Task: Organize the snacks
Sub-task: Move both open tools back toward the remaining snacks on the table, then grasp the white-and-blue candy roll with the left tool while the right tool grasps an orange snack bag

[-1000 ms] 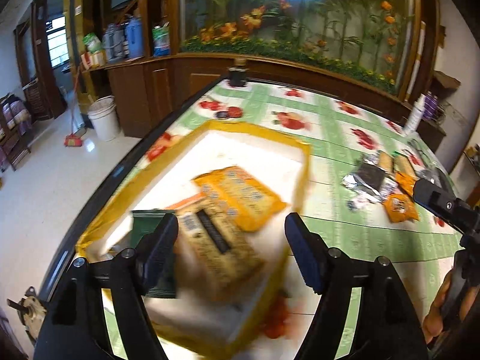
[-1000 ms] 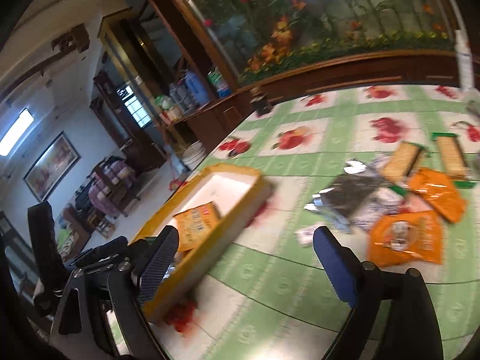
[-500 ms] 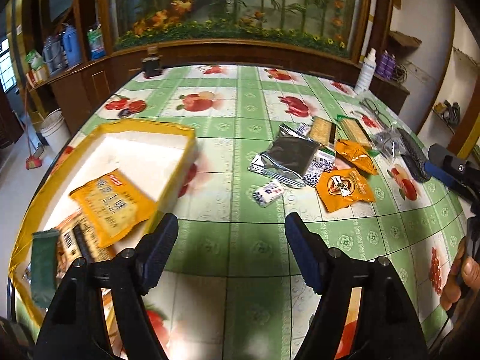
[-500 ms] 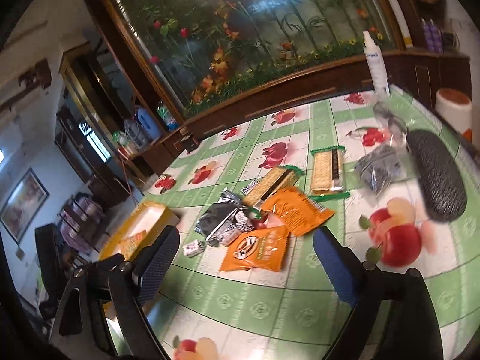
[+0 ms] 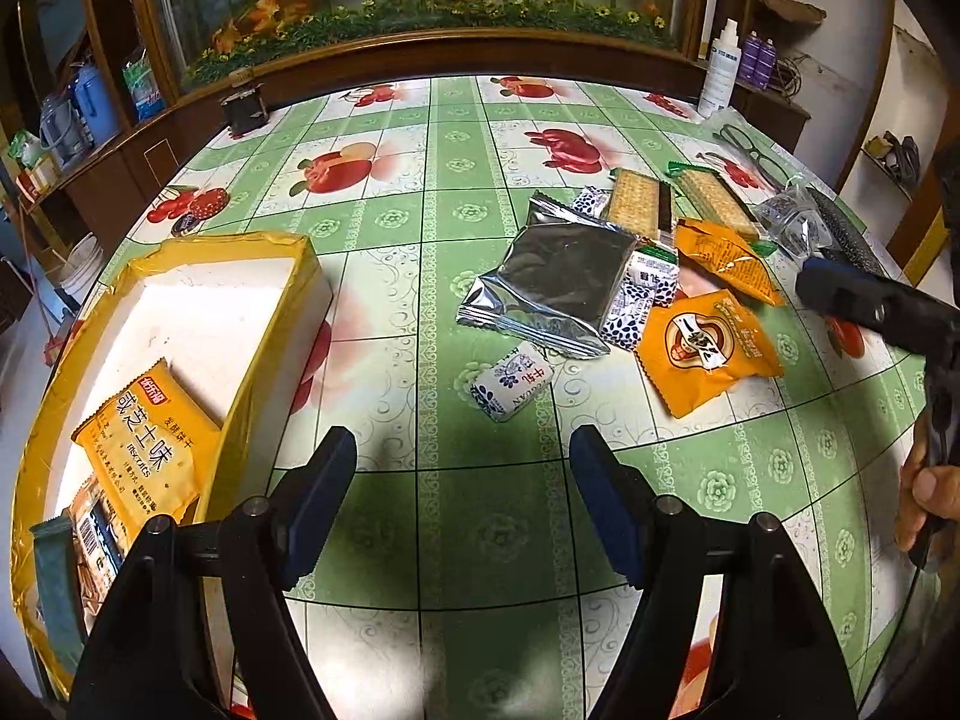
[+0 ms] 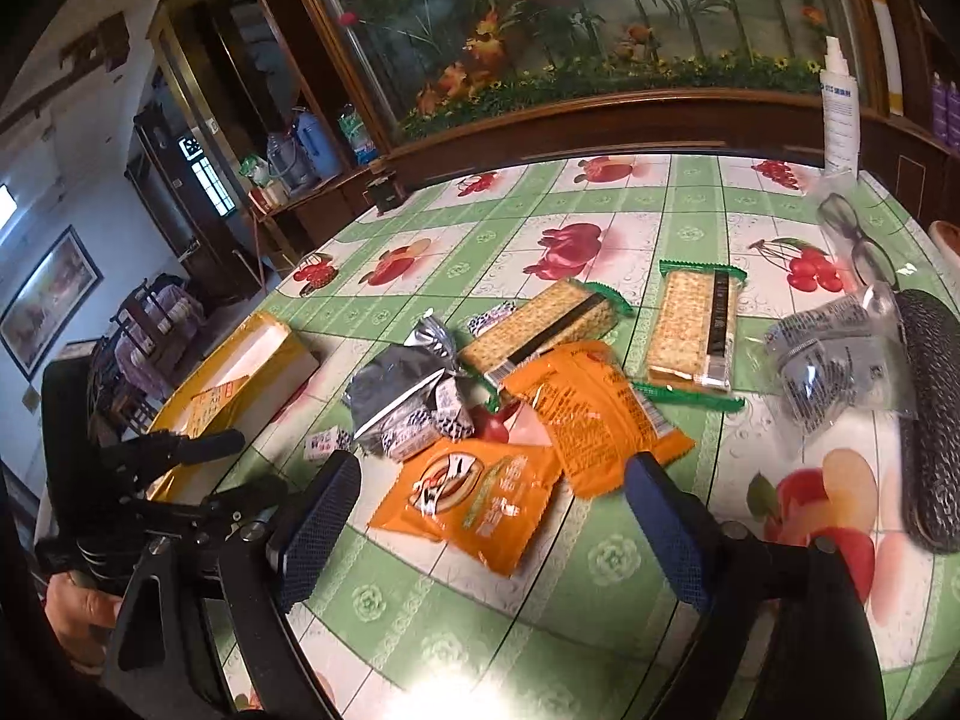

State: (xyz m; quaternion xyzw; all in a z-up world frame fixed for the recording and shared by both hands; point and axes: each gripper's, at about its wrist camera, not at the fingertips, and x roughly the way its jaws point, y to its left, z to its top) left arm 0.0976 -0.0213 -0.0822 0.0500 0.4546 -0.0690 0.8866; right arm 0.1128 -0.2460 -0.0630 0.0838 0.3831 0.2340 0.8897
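Note:
A yellow-rimmed white box (image 5: 282, 324) sits at the table's left and holds a yellow biscuit pack (image 5: 147, 441) and other packs. Loose snacks lie in a pile: a silver-black pouch (image 5: 555, 285), a small blue-white candy (image 5: 511, 381), two orange packs (image 6: 474, 498) (image 6: 591, 408) and two cracker packs (image 6: 696, 324) (image 6: 549, 327). My left gripper (image 5: 462, 483) is open and empty above the tablecloth, just short of the candy. My right gripper (image 6: 492, 516) is open and empty over the nearer orange pack. The box also shows in the right wrist view (image 6: 282, 363).
A dark glasses case (image 6: 930, 414), a clear bag (image 6: 834, 354) and spectacles (image 6: 852, 240) lie at the right. A spray bottle (image 6: 840, 108) stands at the far edge. A small dark box (image 5: 245, 111) sits at the far left. A wooden cabinet with an aquarium runs behind the table.
My left gripper swung right, away from the box and toward the snack pile. My right gripper swung right too and moved closer over the orange packs. Both stayed open.

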